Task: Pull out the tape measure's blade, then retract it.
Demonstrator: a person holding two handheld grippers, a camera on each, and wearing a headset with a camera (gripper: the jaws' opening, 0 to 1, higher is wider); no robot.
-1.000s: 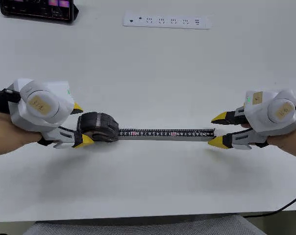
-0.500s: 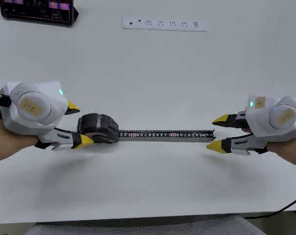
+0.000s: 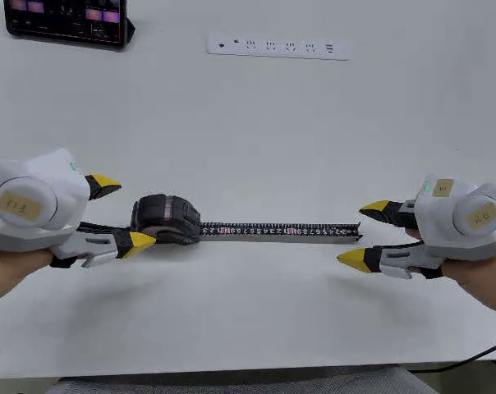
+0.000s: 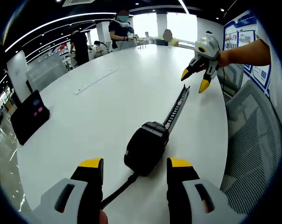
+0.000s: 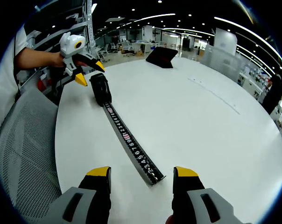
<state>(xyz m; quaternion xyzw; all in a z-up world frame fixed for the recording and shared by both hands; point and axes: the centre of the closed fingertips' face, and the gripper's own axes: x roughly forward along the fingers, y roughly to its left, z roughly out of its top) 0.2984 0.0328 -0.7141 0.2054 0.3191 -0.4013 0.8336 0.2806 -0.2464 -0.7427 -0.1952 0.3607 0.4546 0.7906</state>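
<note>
Black tape measure case [image 3: 166,220] is lying on the table [image 3: 248,123], blade [image 3: 281,231] drawn out flat. We are hovering left gripper [image 3: 126,211] just behind the case, right gripper [image 3: 359,233] at the blade tip, both jaws apart, gripping nothing. Retracting probably wants case pinned, tip fed back slowly.

Numerals 2 to 9 run along the blade [image 5: 130,142].

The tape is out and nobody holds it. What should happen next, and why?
Probably the open left gripper should move forward and shut on the case to steady it. The blade lies out on the table and the right gripper is open too, both touching nothing, so only retracting remains.
</note>
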